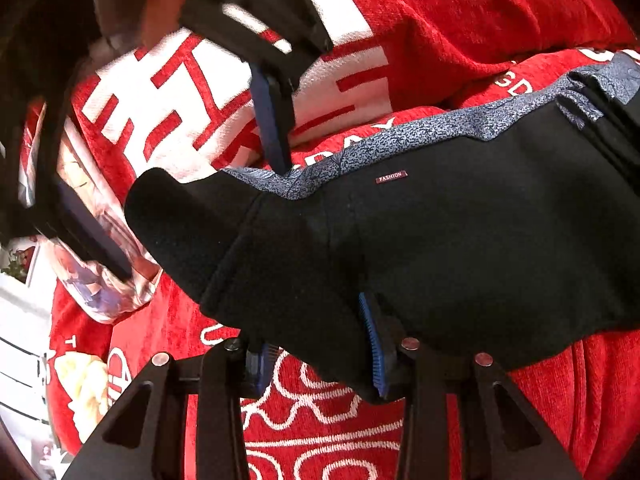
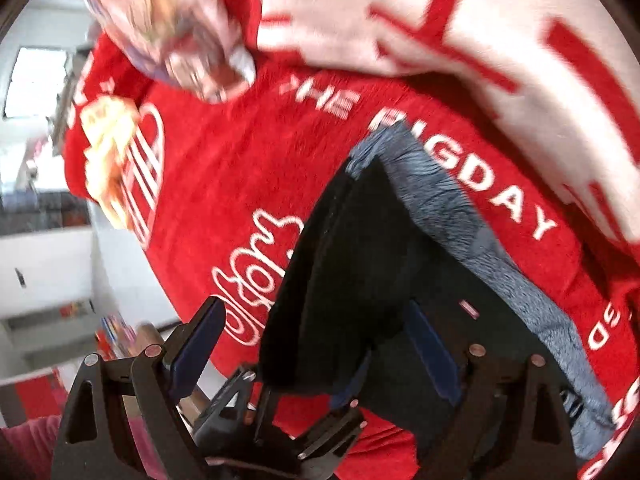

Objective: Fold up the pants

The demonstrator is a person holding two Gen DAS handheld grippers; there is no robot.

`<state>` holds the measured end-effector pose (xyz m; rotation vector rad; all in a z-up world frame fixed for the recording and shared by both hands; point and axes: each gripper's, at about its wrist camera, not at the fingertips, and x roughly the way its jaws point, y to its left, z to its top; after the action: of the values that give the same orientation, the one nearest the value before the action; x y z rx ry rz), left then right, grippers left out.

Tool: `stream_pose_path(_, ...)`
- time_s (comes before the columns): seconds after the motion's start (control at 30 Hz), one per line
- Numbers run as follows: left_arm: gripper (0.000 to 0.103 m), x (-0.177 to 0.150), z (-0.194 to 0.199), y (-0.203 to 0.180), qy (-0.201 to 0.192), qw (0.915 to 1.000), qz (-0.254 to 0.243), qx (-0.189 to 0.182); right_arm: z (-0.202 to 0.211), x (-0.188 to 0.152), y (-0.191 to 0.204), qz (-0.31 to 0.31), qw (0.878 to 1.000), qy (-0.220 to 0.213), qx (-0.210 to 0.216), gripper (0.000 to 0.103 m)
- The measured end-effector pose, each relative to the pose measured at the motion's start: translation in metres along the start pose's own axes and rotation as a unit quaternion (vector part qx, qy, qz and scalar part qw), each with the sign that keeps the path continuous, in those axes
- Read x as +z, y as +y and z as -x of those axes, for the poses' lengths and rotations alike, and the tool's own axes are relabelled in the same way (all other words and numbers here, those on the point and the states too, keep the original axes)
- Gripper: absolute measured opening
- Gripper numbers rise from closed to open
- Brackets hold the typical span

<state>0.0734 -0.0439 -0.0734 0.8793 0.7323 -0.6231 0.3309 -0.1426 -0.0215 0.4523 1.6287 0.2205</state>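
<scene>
Two grippers work a pair of black pants (image 1: 460,248) lying bunched on a red blanket (image 1: 460,12) with white lettering. In the left wrist view the left gripper (image 1: 320,356) has a fold of the black cloth pinched between its blue-padded fingers (image 1: 374,344), near the bottom of the frame. The right gripper (image 1: 172,184) shows at far left — its fingers stand wide apart, one tip touching the grey-blue lining (image 1: 400,140) along the pants' far edge. In the blurred right wrist view, the right gripper (image 2: 320,344) is spread wide around the near end of the pants (image 2: 360,264), gripping nothing. A patterned cloth (image 2: 168,28) lies at the far left.
</scene>
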Motion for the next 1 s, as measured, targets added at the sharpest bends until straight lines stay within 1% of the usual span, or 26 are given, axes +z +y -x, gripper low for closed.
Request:
stream_pose_path(0.03, 0.039, 0.0, 0.0, 0.0, -0.001, 1.0, 0.0, 0.001, -0.007, 0.004, 0.001, 0.001, 1.0, 0.014, -0.01, 0.092)
stream_pose_path(0.07, 0.039, 0.0, 0.0, 0.0, 0.0, 1.0, 0.0, 0.001, -0.014, 0.007, 0.0, -0.003, 0.999, 0.026, -0.019, 0.082)
stream_pose_path(0.1, 0.039, 0.001, 0.0, 0.0, 0.004, 1.0, 0.0, -0.003, -0.019, 0.007, -0.002, -0.007, 0.999, 0.036, -0.018, 0.068)
stream_pose_path(0.13, 0.039, 0.002, 0.0, 0.001, 0.009, 0.9999, 0.002, -0.007, -0.024, 0.007, -0.004, -0.014, 0.999, 0.047, -0.008, 0.026)
stream_pose_path(0.17, 0.039, 0.003, 0.002, 0.002, 0.008, 0.9999, 0.003, -0.008, -0.028, 0.007, -0.008, -0.025, 0.998, 0.053, 0.003, 0.019)
stream_pose_path(0.2, 0.039, 0.005, 0.007, 0.002, 0.002, 0.9999, 0.003, -0.01, -0.026, 0.003, -0.011, -0.029, 0.998, 0.047, 0.005, 0.018)
stream_pose_path(0.27, 0.039, 0.011, 0.019, 0.002, -0.012, 0.9998, 0.001, -0.014, -0.014, -0.005, -0.017, -0.031, 0.999, 0.022, 0.019, 0.017)
stream_pose_path(0.37, 0.039, 0.026, 0.045, -0.001, -0.037, 0.999, 0.002, -0.024, 0.016, -0.027, -0.034, -0.046, 0.997, -0.024, 0.06, 0.017)
stream_pose_path(0.5, 0.039, 0.054, 0.088, -0.011, -0.073, 0.996, 0.013, -0.049, 0.065, -0.072, -0.065, -0.076, 0.986, -0.092, 0.118, 0.017)
stream_pose_path(0.57, 0.039, 0.068, 0.107, -0.02, -0.089, 0.9939, 0.015, -0.062, 0.089, -0.099, -0.08, -0.086, 0.978, -0.129, 0.14, 0.017)
stream_pose_path(0.7, 0.039, 0.103, 0.149, -0.052, -0.118, 0.9878, 0.014, -0.101, 0.137, -0.158, -0.119, -0.111, 0.96, -0.2, 0.162, 0.018)
stream_pose_path(0.73, 0.039, 0.111, 0.157, -0.062, -0.122, 0.9864, 0.012, -0.11, 0.15, -0.18, -0.133, -0.122, 0.953, -0.221, 0.166, 0.018)
stream_pose_path(0.8, 0.039, 0.126, 0.175, -0.09, -0.134, 0.9829, 0.001, -0.127, 0.165, -0.212, -0.154, -0.14, 0.943, -0.248, 0.17, 0.018)
stream_pose_path(0.87, 0.039, 0.138, 0.19, -0.119, -0.145, 0.9802, -0.015, -0.134, 0.179, -0.249, -0.183, -0.16, 0.931, -0.275, 0.177, 0.018)
stream_pose_path(0.9, 0.039, 0.144, 0.194, -0.134, -0.148, 0.979, -0.024, -0.139, 0.183, -0.265, -0.195, -0.17, 0.926, -0.286, 0.18, 0.018)
stream_pose_path(0.93, 0.039, 0.148, 0.198, -0.149, -0.149, 0.9779, -0.031, -0.144, 0.189, -0.287, -0.214, -0.183, 0.919, -0.299, 0.182, 0.018)
stream_pose_path(1.0, 0.039, 0.156, 0.2, -0.18, -0.147, 0.9757, -0.046, -0.156, 0.191, -0.315, -0.239, -0.205, 0.909, -0.313, 0.186, 0.018)
